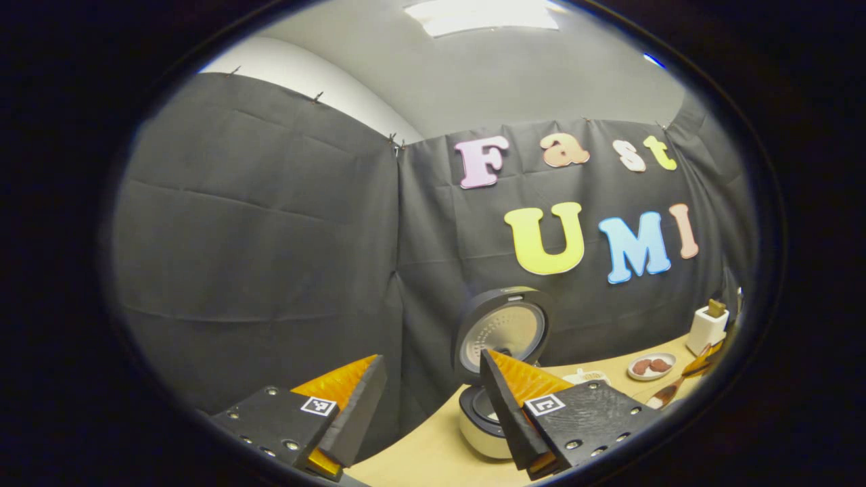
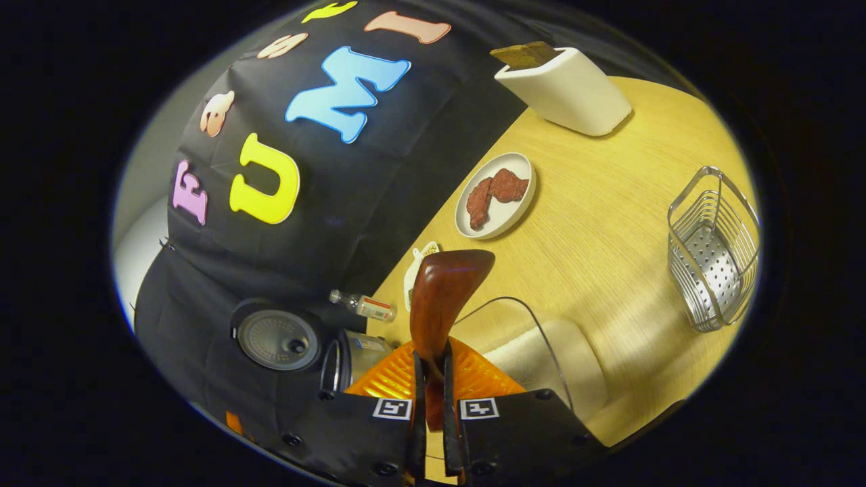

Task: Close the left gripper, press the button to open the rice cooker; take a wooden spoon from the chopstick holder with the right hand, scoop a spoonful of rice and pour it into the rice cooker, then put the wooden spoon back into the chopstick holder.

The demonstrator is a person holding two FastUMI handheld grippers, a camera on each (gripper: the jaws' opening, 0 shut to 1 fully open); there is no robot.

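Wooden spoon [image 2: 443, 297] is being gripped by the closed right claw [image 2: 433, 399], its long axis pointing straight ahead, bowl end forward. The left claw [image 1: 433, 406] is being held open and empty before the rice cooker [image 1: 497, 379], whose lid is already standing up. A clear rice container [image 2: 541, 358] is lying just under the spoon, nearer the right claw.

On the table [image 2: 609, 223] I see a white plate [image 2: 497, 196] holding two reddish pieces, a white block holder [image 2: 568, 88] behind it, and a small bottle [image 2: 362, 306] lying flat.
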